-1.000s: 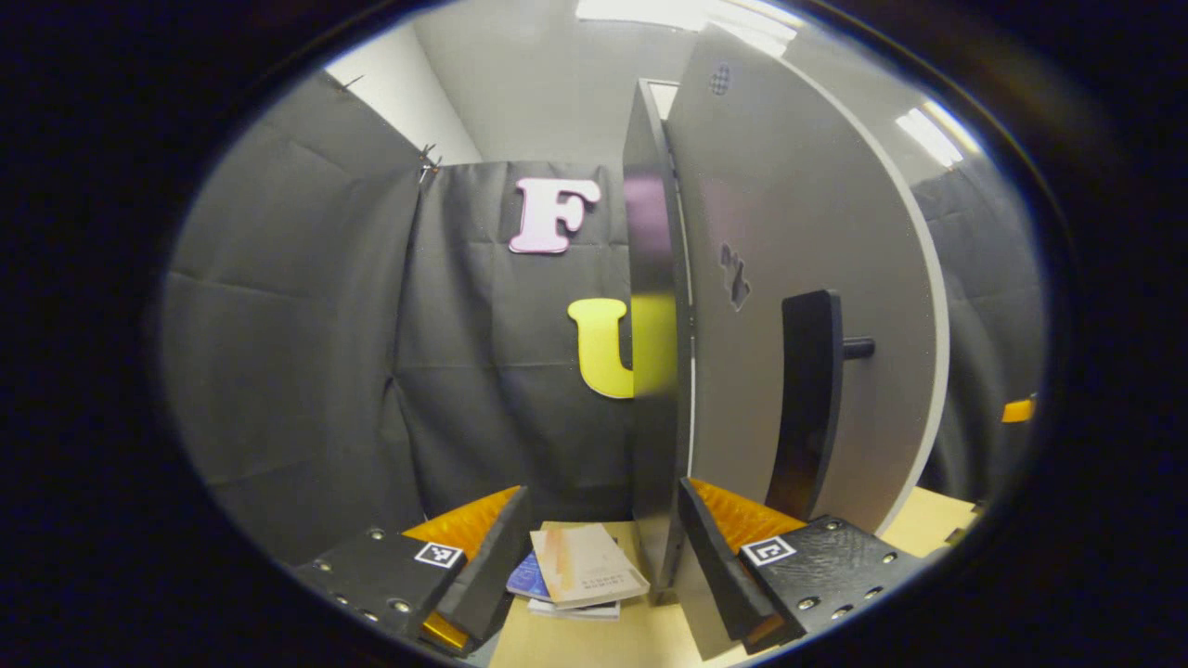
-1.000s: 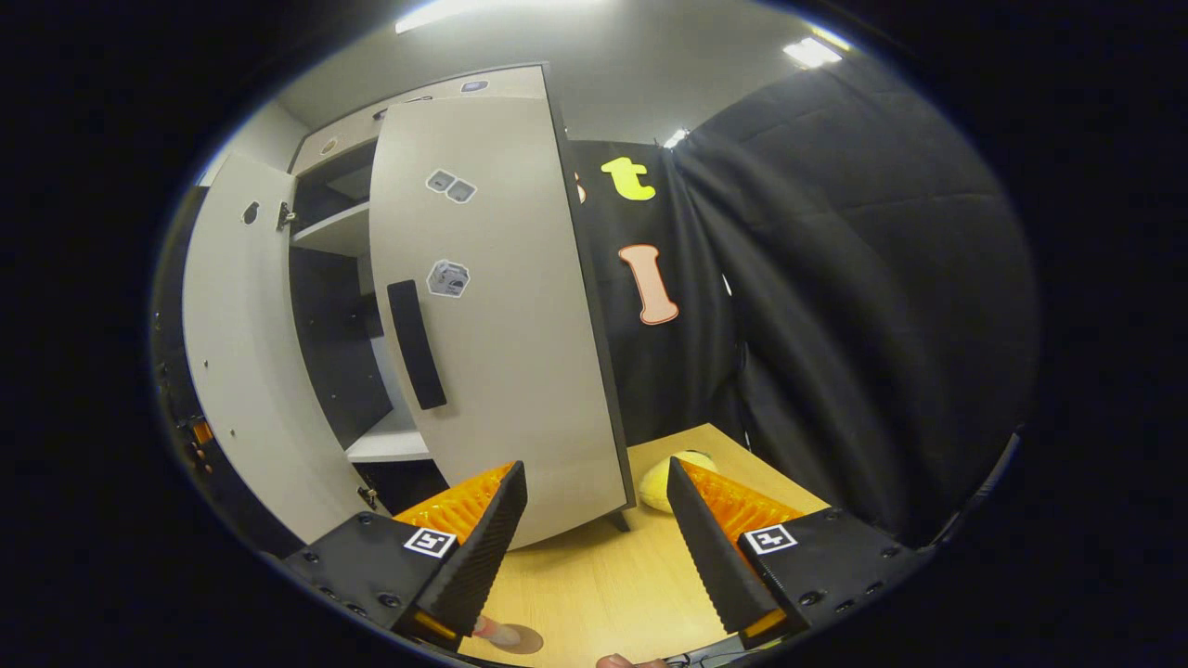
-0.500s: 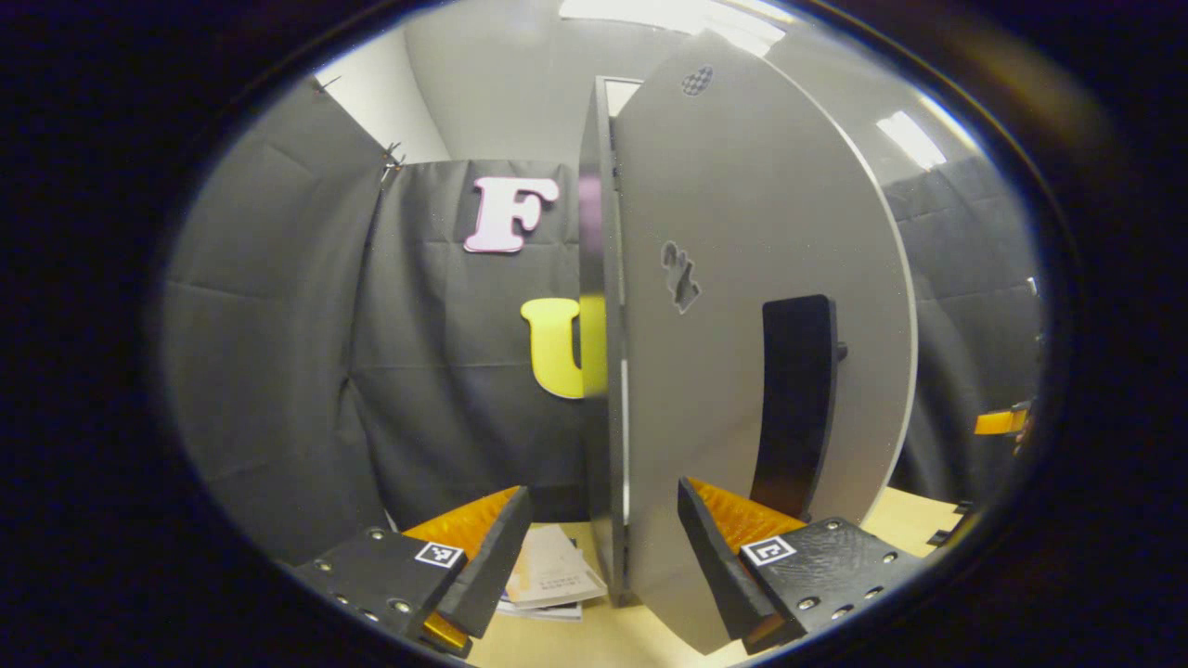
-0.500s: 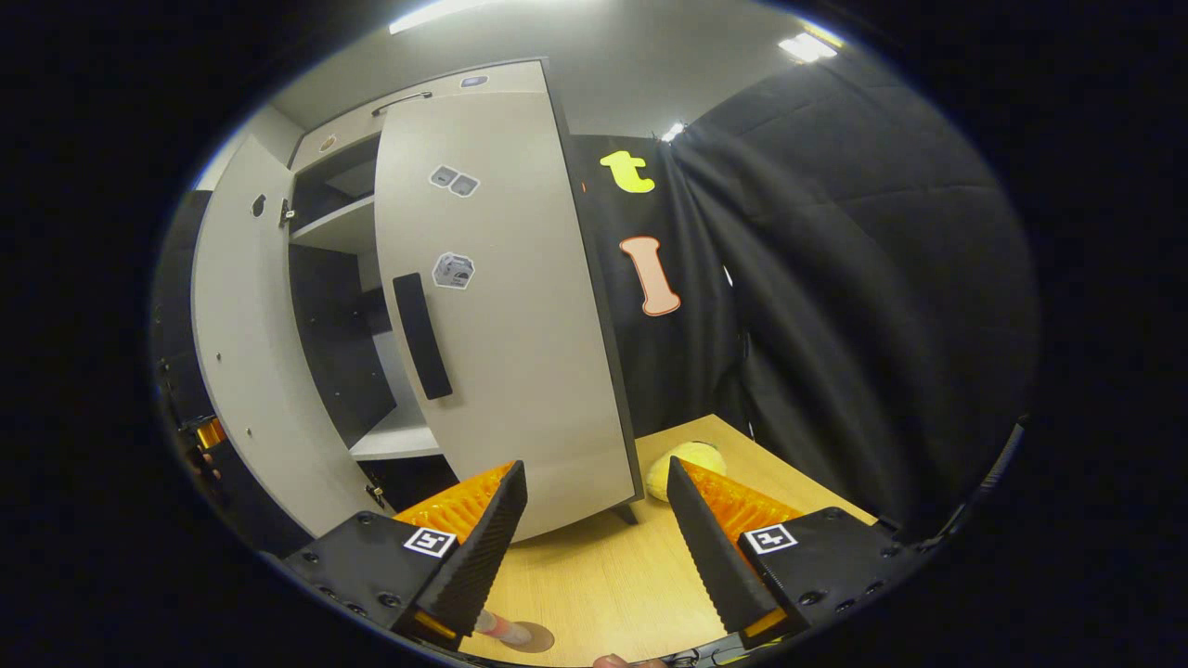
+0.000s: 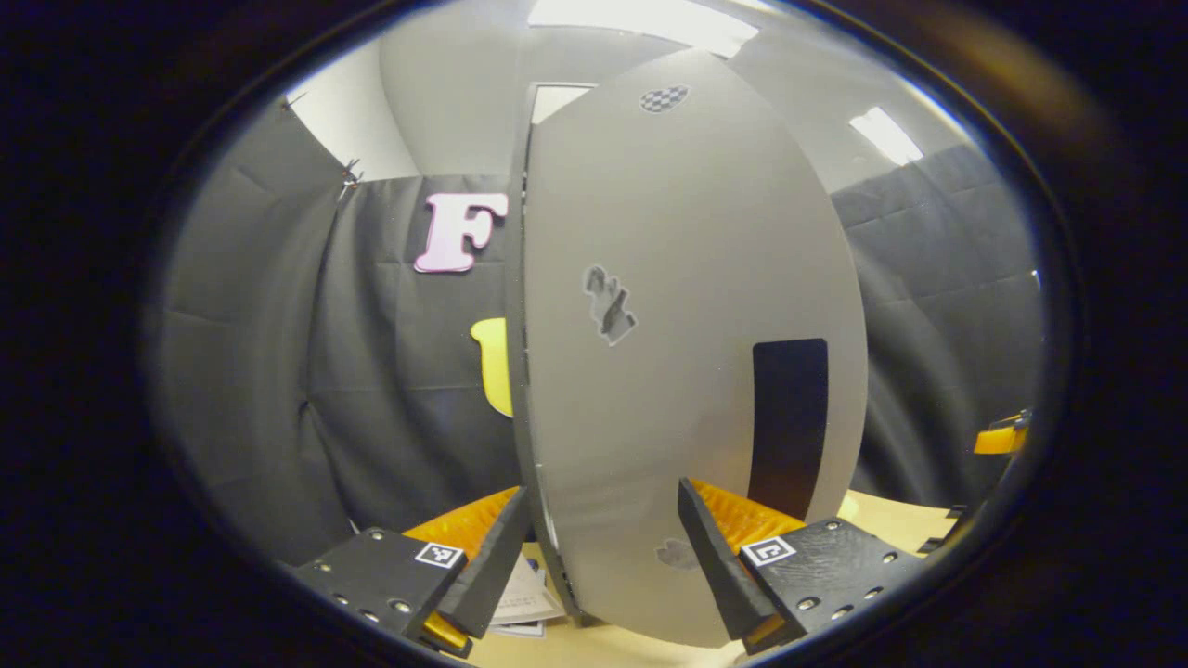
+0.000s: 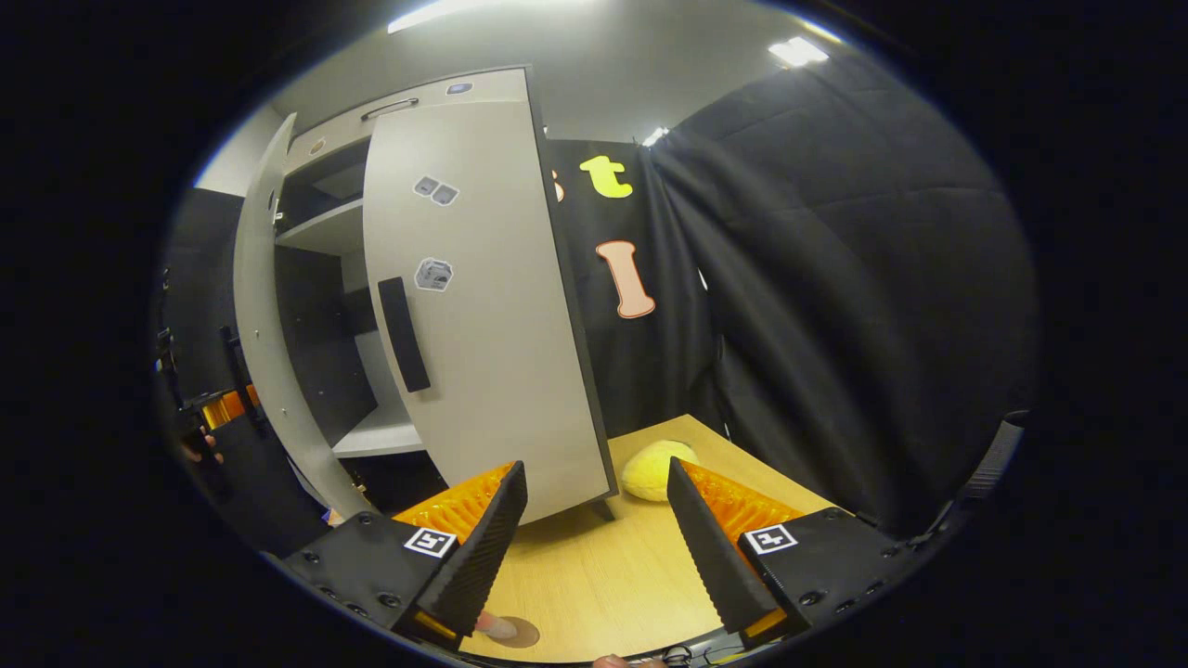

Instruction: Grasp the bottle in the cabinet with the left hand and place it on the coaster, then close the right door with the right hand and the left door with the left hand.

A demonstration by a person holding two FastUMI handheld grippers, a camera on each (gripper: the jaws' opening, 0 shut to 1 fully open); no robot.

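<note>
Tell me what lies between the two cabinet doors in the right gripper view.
Between the left door and the right door the right gripper view shows the open cabinet interior: a dark back panel and pale shelves. No bottle is visible there.

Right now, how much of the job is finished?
Looks done: a pinkish thing, probably the bottle, sits on the coaster. In hand: the left gripper, open, faces the left door close up; the right gripper is open, apart from the right door. Left: both doors stand open, with the cabinet shelf showing between them.
</note>
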